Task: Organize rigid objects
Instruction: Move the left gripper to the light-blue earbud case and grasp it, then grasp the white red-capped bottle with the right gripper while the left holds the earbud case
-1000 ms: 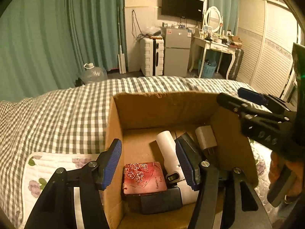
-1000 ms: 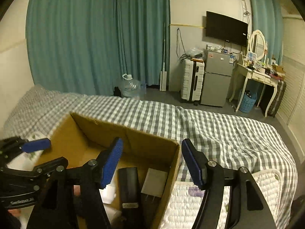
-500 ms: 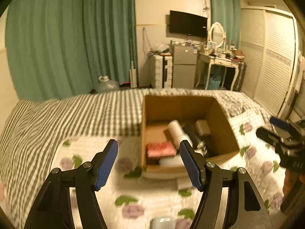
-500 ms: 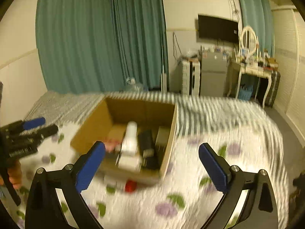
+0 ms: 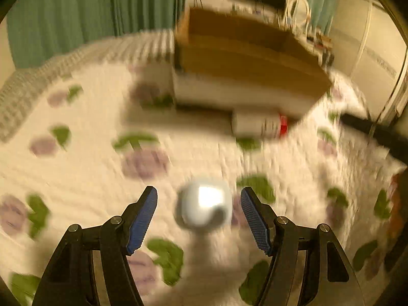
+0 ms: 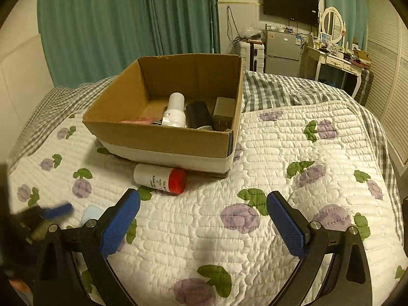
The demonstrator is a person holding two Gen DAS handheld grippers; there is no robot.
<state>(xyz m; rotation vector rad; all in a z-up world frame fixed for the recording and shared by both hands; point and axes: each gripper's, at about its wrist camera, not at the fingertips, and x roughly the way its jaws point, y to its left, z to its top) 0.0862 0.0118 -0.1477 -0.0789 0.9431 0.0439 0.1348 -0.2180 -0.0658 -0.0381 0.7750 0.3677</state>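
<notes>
In the cardboard box (image 6: 163, 137) — white bottle (image 6: 174, 112), dark case (image 6: 199, 118); both grippers wide, empty.

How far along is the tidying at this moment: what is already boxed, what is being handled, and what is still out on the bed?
Done: the cardboard box already holds a white bottle, a black item and a grey block. In hand: nothing; the left gripper is open around a small white case on the quilt without touching it, and the right gripper is open and empty. Left: that case and the red-capped bottle lying beside the box.
</notes>
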